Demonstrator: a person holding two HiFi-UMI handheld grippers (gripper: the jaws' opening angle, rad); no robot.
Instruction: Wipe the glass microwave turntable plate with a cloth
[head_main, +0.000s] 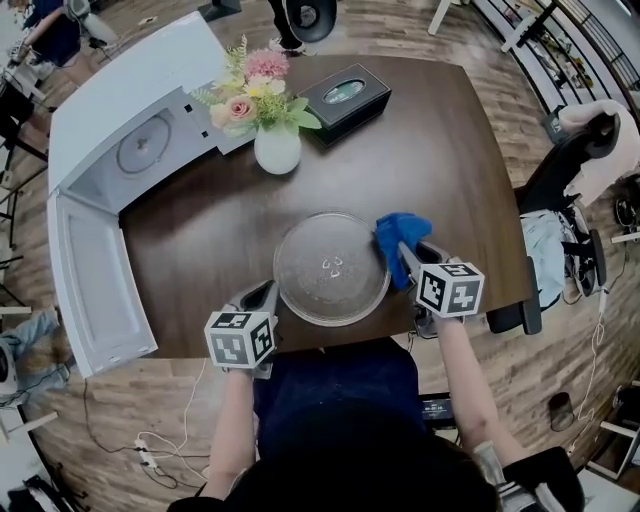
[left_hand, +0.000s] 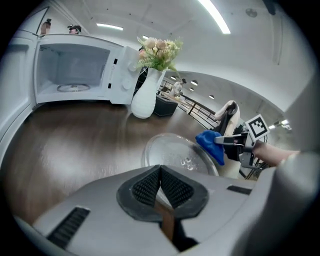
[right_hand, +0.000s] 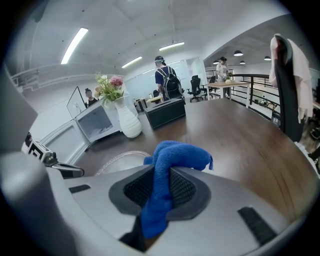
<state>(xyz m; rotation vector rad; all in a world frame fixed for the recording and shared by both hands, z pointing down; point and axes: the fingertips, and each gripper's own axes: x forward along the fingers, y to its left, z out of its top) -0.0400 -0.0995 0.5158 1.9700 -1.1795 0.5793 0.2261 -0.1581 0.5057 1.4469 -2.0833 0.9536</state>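
Currently your left gripper (head_main: 264, 297) has its jaws pressed together on nothing, just beside the near-left rim of the glass turntable plate (head_main: 330, 270). That plate lies flat on the dark table (head_main: 190, 230). Your right gripper (head_main: 408, 260) pinches the blue cloth (head_main: 398, 235) over the plate's right rim, so the glass to be wiped lies leftward of the cloth

Clear glass plate (head_main: 331, 268) lies flat; bunched blue cloth (head_main: 400, 238) at its right rim.
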